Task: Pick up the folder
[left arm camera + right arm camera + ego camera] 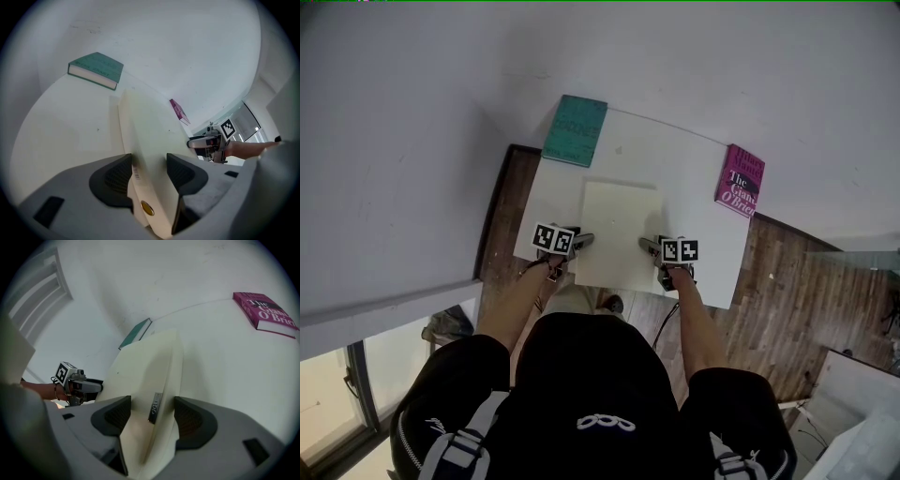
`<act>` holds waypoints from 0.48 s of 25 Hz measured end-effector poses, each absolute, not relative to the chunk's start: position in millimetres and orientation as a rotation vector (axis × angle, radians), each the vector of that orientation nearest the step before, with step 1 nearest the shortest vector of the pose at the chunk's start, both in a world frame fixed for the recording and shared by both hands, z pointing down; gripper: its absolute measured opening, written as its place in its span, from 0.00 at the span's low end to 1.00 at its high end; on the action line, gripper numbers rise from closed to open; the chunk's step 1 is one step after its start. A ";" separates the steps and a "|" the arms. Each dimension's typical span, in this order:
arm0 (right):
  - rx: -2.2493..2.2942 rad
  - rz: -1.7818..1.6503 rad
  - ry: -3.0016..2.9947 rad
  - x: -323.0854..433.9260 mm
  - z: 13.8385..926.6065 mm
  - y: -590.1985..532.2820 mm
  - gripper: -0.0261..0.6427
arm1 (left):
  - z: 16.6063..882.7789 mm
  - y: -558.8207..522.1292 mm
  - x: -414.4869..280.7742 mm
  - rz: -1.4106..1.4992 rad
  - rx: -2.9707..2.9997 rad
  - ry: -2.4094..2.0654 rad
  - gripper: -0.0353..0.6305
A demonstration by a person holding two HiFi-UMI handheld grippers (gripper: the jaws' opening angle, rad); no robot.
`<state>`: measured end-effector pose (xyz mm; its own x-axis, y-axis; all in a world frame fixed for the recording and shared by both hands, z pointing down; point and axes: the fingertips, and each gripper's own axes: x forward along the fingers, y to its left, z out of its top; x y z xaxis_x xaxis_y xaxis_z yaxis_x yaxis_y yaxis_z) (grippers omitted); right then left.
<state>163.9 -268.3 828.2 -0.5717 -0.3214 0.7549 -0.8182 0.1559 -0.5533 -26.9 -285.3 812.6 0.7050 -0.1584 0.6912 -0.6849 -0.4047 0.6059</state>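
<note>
Already gripped at both side edges: cream folder (619, 230), over the near part of the white table (703, 178), well apart from the teal book (575, 130) and pink book (740, 180) at the far corners. Left gripper (585, 241) jaws clamped on the left edge; right gripper (646, 245) jaws clamped on the right edge. Grasp judged complete. Lift unconfirmed: cannot tell whether clear of the tabletop. Remaining: raise both sides evenly.
</note>
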 end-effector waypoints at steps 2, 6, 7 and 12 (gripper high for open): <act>1.078 1.405 -1.971 163.9 826.6 -267.3 0.47 | 810.6 -283.6 -25.8 0.670 1.935 -0.649 0.41; 1.076 1.381 -1.979 163.3 821.8 -265.7 0.47 | 807.3 -280.2 -25.5 0.695 1.942 -0.642 0.41; 1.078 1.372 -1.983 163.1 820.4 -265.1 0.47 | 806.5 -279.3 -25.6 0.704 1.945 -0.644 0.41; 1.106 1.320 -2.010 164.3 807.6 -268.3 0.47 | 796.1 -281.6 -24.2 0.727 1.979 -0.653 0.41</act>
<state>164.3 -268.3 807.6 -0.5518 -0.3599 0.7523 -0.8334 0.2044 -0.5135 -24.2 -281.6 796.1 0.6877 -0.1580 0.7086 -0.6876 -0.4550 0.5658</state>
